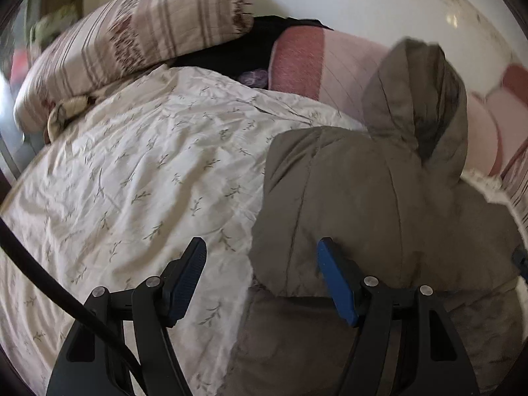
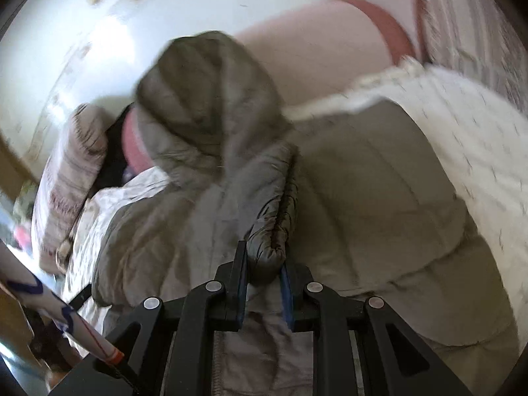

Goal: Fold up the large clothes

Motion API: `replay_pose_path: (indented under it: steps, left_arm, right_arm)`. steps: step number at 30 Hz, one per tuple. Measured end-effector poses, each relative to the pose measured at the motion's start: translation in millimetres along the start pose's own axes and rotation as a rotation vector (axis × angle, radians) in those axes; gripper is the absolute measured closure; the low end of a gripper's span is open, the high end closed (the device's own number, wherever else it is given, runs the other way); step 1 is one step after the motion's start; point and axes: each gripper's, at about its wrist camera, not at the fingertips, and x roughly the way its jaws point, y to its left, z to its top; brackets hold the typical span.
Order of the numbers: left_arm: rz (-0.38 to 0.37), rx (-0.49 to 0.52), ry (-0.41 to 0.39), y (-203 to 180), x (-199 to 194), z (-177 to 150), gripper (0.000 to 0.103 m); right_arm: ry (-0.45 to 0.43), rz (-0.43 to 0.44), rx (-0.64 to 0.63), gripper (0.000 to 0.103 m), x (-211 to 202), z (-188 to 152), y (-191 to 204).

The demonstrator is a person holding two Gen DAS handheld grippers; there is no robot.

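Note:
An olive-grey padded hooded jacket [image 1: 379, 204] lies on a bed, its hood [image 1: 419, 99] raised toward the wall. My left gripper [image 1: 262, 250] is open above the jacket's left edge, with the left finger over the sheet and the right finger over the jacket. In the right wrist view the jacket [image 2: 379, 198] fills the middle and its hood [image 2: 208, 99] stands up at the back. My right gripper [image 2: 263, 274] is shut on a quilted fold of the jacket [image 2: 270, 231] and holds it lifted.
A cream leaf-print bedsheet [image 1: 132, 181] covers the bed. A striped pillow [image 1: 132, 39] lies at the back left, with a dark cloth [image 1: 237, 49] and a pink blanket [image 1: 313, 62] along the white wall. A rolled paper tube [image 2: 59, 313] is at the lower left.

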Motion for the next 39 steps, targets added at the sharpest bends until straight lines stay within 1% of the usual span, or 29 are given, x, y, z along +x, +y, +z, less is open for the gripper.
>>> replay_pose_path:
  steps: [2, 3, 4, 7, 9, 11, 14, 15, 17, 19, 21, 23, 24, 27, 30, 33, 37, 39]
  left_arm:
    - [0.024, 0.026, 0.007, -9.1, 5.9, -0.2, 0.029]
    - [0.044, 0.042, 0.020, -13.8, 10.2, -1.6, 0.028]
    - [0.069, 0.066, 0.040, -19.6, 15.8, -4.3, 0.028]
    - [0.118, 0.149, 0.064, -33.6, 25.2, -13.5, 0.028]
    - [0.151, 0.186, 0.050, -39.1, 22.3, -15.5, 0.028]
    - [0.163, 0.205, 0.047, -40.5, 17.4, -15.1, 0.028]
    - [0.151, 0.196, 0.018, -37.2, 0.5, -9.8, 0.028]
    - [0.140, 0.184, -0.004, -36.3, -8.0, -6.8, 0.028]
    - [0.107, 0.133, -0.059, -30.3, -24.7, -0.5, 0.028]
    - [0.068, 0.093, -0.080, -27.9, -29.5, 3.4, 0.025]
    - [0.034, 0.082, -0.066, -30.7, -24.6, 3.7, 0.025]
    - [0.030, 0.114, -0.042, -39.3, -13.4, -0.6, 0.025]
    - [0.039, 0.133, -0.033, -43.9, -7.2, -3.2, 0.025]
    - [0.051, 0.173, -0.009, -55.1, 6.9, -10.6, 0.025]
    - [0.067, 0.182, 0.006, -57.8, 16.6, -15.0, 0.025]
    - [0.077, 0.186, 0.024, -59.6, 23.0, -18.1, 0.023]
    - [0.076, 0.177, 0.039, -57.2, 25.5, -19.5, 0.021]
    - [0.073, 0.172, 0.044, -56.0, 26.8, -20.1, 0.021]
  right_arm:
    - [0.025, -0.055, 0.032, 0.084, 6.4, 1.5, -11.0]
    - [0.045, -0.096, 0.045, 0.084, 11.8, 1.1, -17.7]
    - [0.058, -0.110, 0.059, 0.084, 14.8, 0.7, -22.6]
    - [0.081, -0.123, 0.094, 0.084, 22.6, -1.4, -33.4]
    - [0.083, -0.134, 0.096, 0.083, 23.4, -1.1, -33.5]
    - [0.088, -0.130, 0.109, 0.074, 20.4, -0.4, -34.8]
    - [0.092, -0.104, 0.165, 0.070, 7.5, 0.9, -36.5]
    - [0.080, -0.097, 0.180, 0.070, -0.4, 2.2, -36.9]
    - [0.030, -0.121, 0.166, 0.070, -14.7, 4.9, -30.1]
    - [-0.064, -0.173, 0.108, 0.070, -34.7, 8.2, -15.6]
    - [-0.137, -0.191, 0.038, 0.070, -47.0, 10.5, 0.2]
    - [-0.165, -0.139, -0.022, 0.070, -48.7, 11.4, 13.3]
    - [-0.150, -0.123, -0.060, 0.070, -42.5, 11.3, 21.4]
    - [-0.092, -0.130, -0.123, 0.070, -19.9, 5.1, 34.0]
    - [-0.014, -0.176, -0.132, 0.070, 5.0, -2.8, 29.0]
    - [0.039, -0.207, -0.130, 0.070, 22.2, -9.5, 23.4]
    - [0.041, -0.262, -0.189, 0.070, 29.9, -14.2, 34.2]
    - [0.044, -0.266, -0.197, 0.070, 30.3, -15.7, 34.8]
